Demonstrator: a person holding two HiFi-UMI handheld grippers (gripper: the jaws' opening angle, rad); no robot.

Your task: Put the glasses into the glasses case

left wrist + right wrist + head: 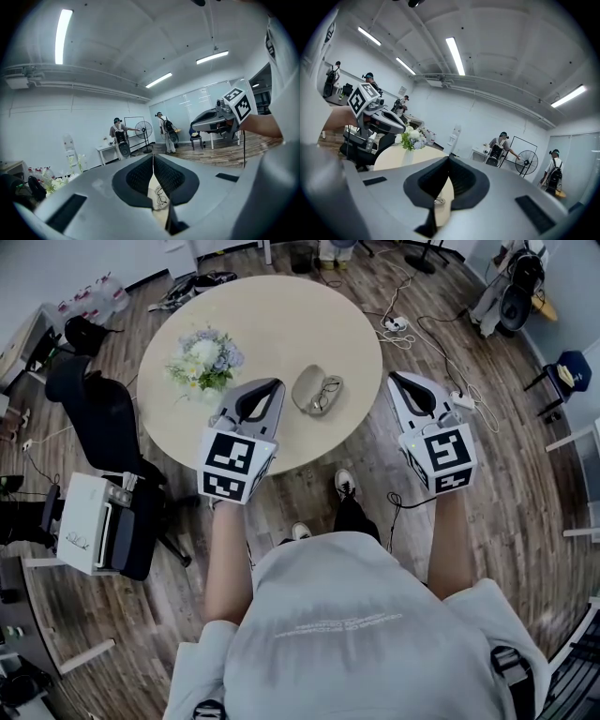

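Head view: the oval grey-beige glasses case (307,388) lies on the round beige table (281,315), with the thin dark-framed glasses (328,393) touching the case's right side. The left gripper (272,386) is just left of the case and the right gripper (397,379) well right of it. Left gripper view: the 2 jaws meet, clamping nothing, and the glasses (161,194) show beyond them. Right gripper view: the jaws are likewise closed and empty. The frame is probably light and fragile; take it at the bridge, not the lenses.

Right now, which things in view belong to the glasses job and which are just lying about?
Job in hand:
glasses
glasses case
left gripper, shut, empty
right gripper, shut, empty

Just lying about:
flower bouquet on the round table
black office chair
floor cables
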